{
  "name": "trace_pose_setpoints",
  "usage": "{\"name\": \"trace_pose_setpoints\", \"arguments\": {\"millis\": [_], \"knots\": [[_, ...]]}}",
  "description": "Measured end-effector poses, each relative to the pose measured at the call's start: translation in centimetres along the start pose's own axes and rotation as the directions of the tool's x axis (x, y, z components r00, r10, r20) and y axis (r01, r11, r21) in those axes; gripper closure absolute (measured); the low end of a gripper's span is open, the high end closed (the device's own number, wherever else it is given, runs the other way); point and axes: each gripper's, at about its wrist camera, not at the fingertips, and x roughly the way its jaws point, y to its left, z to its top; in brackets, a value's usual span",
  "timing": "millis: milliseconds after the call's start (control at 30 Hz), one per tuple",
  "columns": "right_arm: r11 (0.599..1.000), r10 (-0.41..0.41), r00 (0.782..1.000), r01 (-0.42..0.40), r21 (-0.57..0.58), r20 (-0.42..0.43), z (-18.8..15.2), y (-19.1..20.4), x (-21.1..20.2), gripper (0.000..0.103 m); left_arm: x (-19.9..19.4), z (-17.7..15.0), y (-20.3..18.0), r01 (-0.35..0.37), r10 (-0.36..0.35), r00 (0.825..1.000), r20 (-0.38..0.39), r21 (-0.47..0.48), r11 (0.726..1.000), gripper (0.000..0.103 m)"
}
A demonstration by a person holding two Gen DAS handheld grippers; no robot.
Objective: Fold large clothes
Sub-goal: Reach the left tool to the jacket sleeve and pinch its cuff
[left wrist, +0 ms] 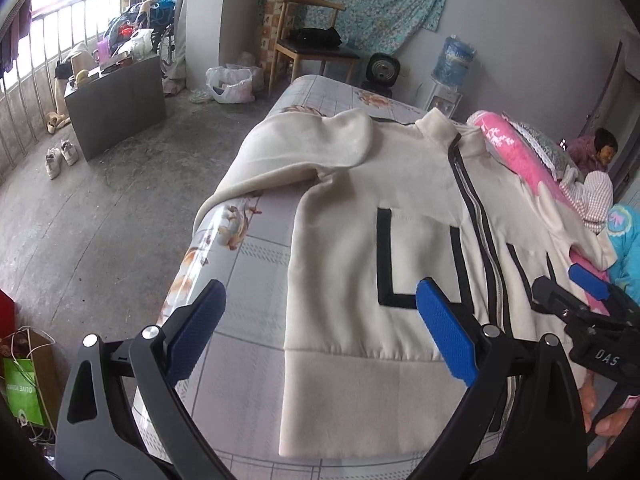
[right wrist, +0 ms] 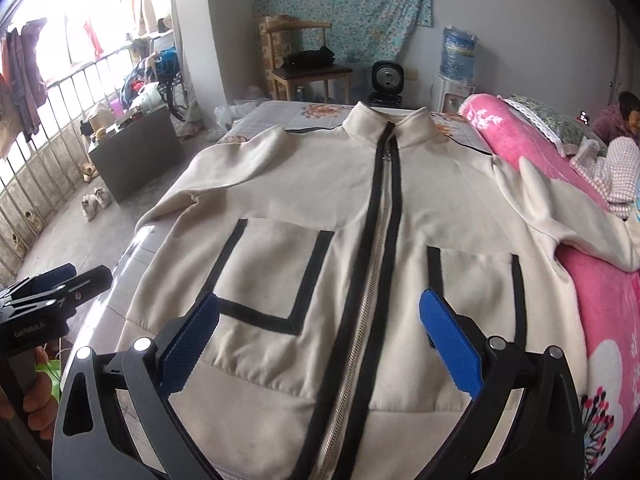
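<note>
A cream zip-up jacket (left wrist: 360, 208) with black trim lies front up and zipped on the bed (left wrist: 248, 280). One sleeve (left wrist: 288, 152) is bent over the bed's left edge. My left gripper (left wrist: 320, 332) hovers open over the jacket's lower left hem, holding nothing. In the right wrist view the jacket (right wrist: 360, 184) fills the middle, and its other sleeve (right wrist: 560, 208) rests on a pink blanket. My right gripper (right wrist: 320, 344) is open above the hem, straddling the zipper (right wrist: 376, 264), with nothing in it. Each gripper also shows in the other view: right gripper (left wrist: 560, 280), left gripper (right wrist: 90, 272).
A pink flowered blanket (right wrist: 600, 300) and folded clothes lie along the bed's right side, with a person (right wrist: 616, 120) beyond. Behind the bed stand a wooden chair (right wrist: 308, 68), a small fan heater (right wrist: 386, 80) and a water dispenser (right wrist: 456, 76). A dark cabinet (left wrist: 116, 104) and shoes (left wrist: 60, 156) sit on the floor at left.
</note>
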Motion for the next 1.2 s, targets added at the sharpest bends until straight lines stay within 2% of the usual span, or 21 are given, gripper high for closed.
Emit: {"name": "trace_pose_setpoints", "arguments": {"millis": [133, 300, 367, 433, 500, 567, 600, 667, 733, 767, 800, 900, 967, 1033, 1200], "knots": [[0.998, 0.026, 0.999, -0.028, -0.051, -0.032, 0.6, 2.2, 3.0, 0.005, 0.9, 1.9, 2.7, 0.047, -0.045, 0.999, 0.027, -0.106, 0.993, 0.008], [0.993, 0.041, 0.995, -0.05, -0.105, -0.087, -0.1, 4.0, 6.1, 0.005, 2.4, 3.8, 6.3, 0.004, 0.01, 0.997, 0.074, -0.195, 0.981, 0.008], [0.992, 0.036, 0.993, -0.05, -0.119, -0.114, -0.4, 4.5, 7.2, 0.005, 3.5, 4.6, 8.1, -0.006, 0.021, 0.998, 0.064, -0.233, 0.972, 0.008], [0.991, 0.031, 0.99, -0.048, -0.124, -0.138, -0.8, 4.6, 8.1, 0.005, 4.7, 5.3, 10.5, -0.013, 0.024, 0.999, 0.035, -0.294, 0.956, 0.008], [0.991, 0.025, 0.988, -0.044, -0.126, -0.154, -1.0, 4.4, 8.8, 0.005, 6.2, 6.0, 13.3, 0.012, -0.011, 1.0, 0.006, -0.368, 0.93, 0.008], [0.991, 0.02, 0.986, -0.041, -0.125, -0.164, -1.1, 4.2, 9.3, 0.005, 8.3, 6.5, 16.3, 0.031, -0.057, 0.997, -0.043, -0.46, 0.887, 0.008], [0.991, 0.02, 0.986, -0.041, -0.124, -0.166, -1.1, 4.1, 9.5, 0.005, 9.2, 6.5, 17.6, 0.05, -0.091, 0.994, -0.057, -0.507, 0.861, 0.008], [0.992, 0.021, 0.984, -0.042, -0.121, -0.174, -1.0, 3.9, 10.1, 0.005, 11.7, 6.4, 20.6, 0.085, -0.173, 0.981, -0.082, -0.625, 0.776, 0.008], [0.992, 0.027, 0.983, -0.049, -0.118, -0.182, -1.1, 3.8, 10.6, 0.005, 14.6, 5.5, 23.4, 0.143, -0.306, 0.949, -0.076, -0.761, 0.633, 0.008], [0.992, 0.029, 0.982, -0.052, -0.117, -0.188, -1.1, 3.8, 10.9, 0.005, 16.2, 4.9, 24.6, 0.15, -0.362, 0.929, -0.073, -0.822, 0.55, 0.008], [0.991, 0.033, 0.98, -0.057, -0.119, -0.197, -1.2, 3.8, 11.2, 0.005, 17.4, 4.1, 25.4, 0.151, -0.398, 0.915, -0.065, -0.86, 0.487, 0.008], [0.99, 0.037, 0.977, -0.065, -0.127, -0.211, -1.2, 4.1, 11.7, 0.005, 21.6, 2.2, 26.5, 0.16, -0.509, 0.86, -0.033, -0.93, 0.331, 0.008], [0.989, 0.035, 0.977, -0.064, -0.134, -0.209, -1.0, 4.3, 11.8, 0.005, 24.4, 0.8, 26.5, 0.151, -0.579, 0.815, -0.014, -0.96, 0.236, 0.008], [0.99, 0.034, 0.978, -0.061, -0.13, -0.205, -0.8, 4.3, 11.7, 0.005, 26.8, -0.7, 26.1, 0.108, -0.618, 0.786, -0.02, -0.98, 0.169, 0.008], [0.992, 0.03, 0.977, -0.055, -0.111, -0.213, -0.8, 3.9, 11.8, 0.005, 30.1, -2.8, 25.6, 0.062, -0.652, 0.758, -0.017, -0.993, 0.098, 0.008]]}}
